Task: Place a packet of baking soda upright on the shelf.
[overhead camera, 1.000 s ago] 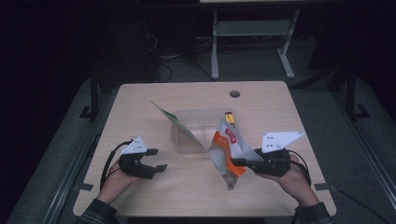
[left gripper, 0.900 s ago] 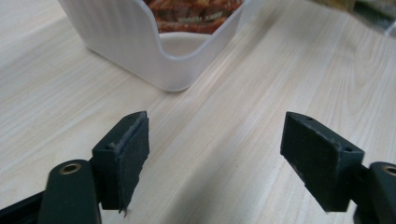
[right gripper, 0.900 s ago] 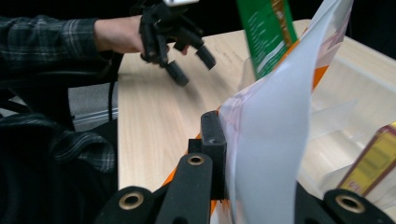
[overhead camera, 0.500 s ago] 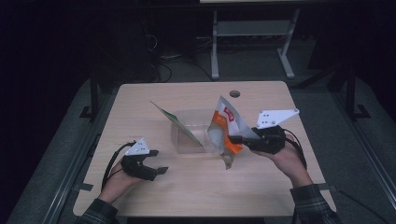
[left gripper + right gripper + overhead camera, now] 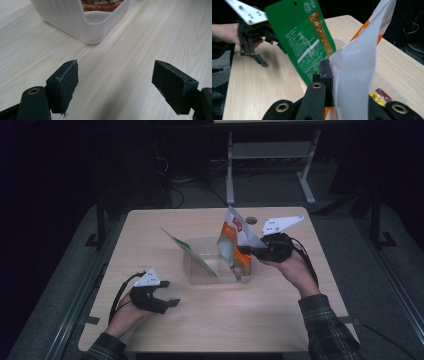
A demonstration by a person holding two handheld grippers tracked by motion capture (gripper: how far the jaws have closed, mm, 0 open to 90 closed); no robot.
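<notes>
A clear plastic bin (image 5: 197, 268) (image 5: 75, 22) stands mid-table. A green packet (image 5: 192, 254) (image 5: 304, 42) leans out of its left side. My right gripper (image 5: 247, 251) (image 5: 332, 82) is shut on an orange and white snack bag (image 5: 231, 240) (image 5: 359, 75), held upright over the bin's right half. A yellow and red packet (image 5: 380, 96) lies in the bin beneath it. My left gripper (image 5: 167, 295) (image 5: 115, 85) rests low over the table at front left, open, nothing between its fingers, pointing toward the bin's near corner.
A wooden table (image 5: 280, 310) carries everything, with a round cable hole (image 5: 251, 220) at its back edge. A metal stand (image 5: 270, 155) stands on the dark floor behind. Grey floor panels flank the table on both sides.
My right gripper has carried the snack bag up and away from the front right of the table to above the bin. The left gripper has barely moved.
</notes>
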